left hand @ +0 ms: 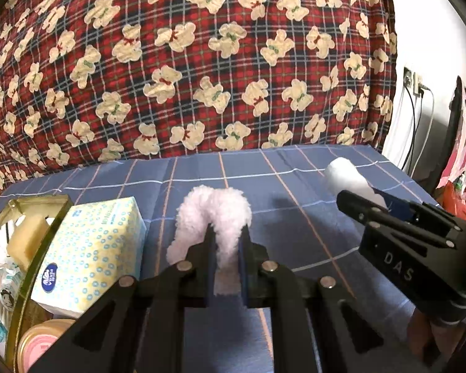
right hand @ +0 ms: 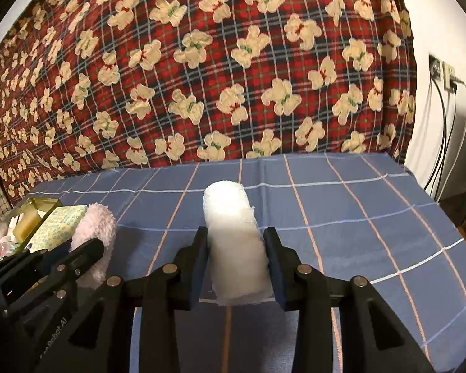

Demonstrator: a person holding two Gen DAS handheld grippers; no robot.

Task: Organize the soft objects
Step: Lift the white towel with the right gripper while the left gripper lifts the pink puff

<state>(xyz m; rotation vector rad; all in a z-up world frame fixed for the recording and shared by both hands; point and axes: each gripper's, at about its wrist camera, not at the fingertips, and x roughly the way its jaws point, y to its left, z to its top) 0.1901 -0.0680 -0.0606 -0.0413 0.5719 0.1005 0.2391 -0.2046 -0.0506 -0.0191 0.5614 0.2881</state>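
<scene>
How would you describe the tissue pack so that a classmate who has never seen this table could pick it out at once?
Start at the blue checked tablecloth and go to its left side, next to the gold-rimmed tray. The tissue pack lies there, just left of the fluffy pink item held in the left tongs. It alone is boxy, pale yellow with small blue rings.

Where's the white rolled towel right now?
The white rolled towel is clamped in the right gripper above the blue checked cloth, right of the fluffy pink piece held by the left gripper.
</scene>
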